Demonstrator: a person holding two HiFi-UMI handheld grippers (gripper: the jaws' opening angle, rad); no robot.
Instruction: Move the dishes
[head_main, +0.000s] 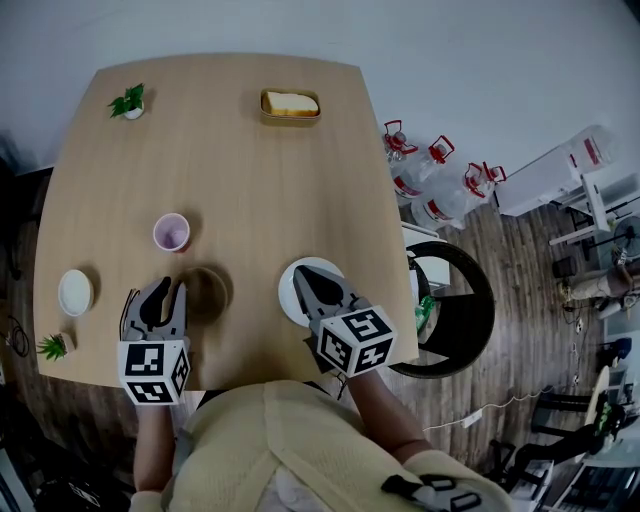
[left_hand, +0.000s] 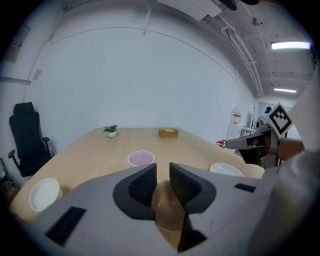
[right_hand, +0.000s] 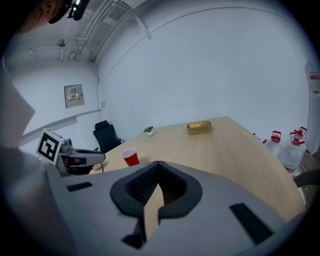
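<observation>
Brown bowl (head_main: 207, 292) is sitting near the front edge of the tabletop (head_main: 250, 170). The left hand-held gripper (head_main: 170, 288) is keeping its jaws half-narrow around it, probably pinching the rim. The right hand-held gripper (head_main: 302, 275) is hovering fully closed and empty over the white plate (head_main: 287, 296). The bowl is looking light, stiff and slick, so grab the rim.

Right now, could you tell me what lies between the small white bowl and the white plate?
In the head view: the left hand-held gripper and a brown bowl.

Bowl (left_hand: 167, 210) mostly hidden behind left gripper (left_hand: 161, 172); plate (head_main: 287, 292) half under right gripper (head_main: 303, 276); tray (head_main: 291, 104) contents too small.
</observation>
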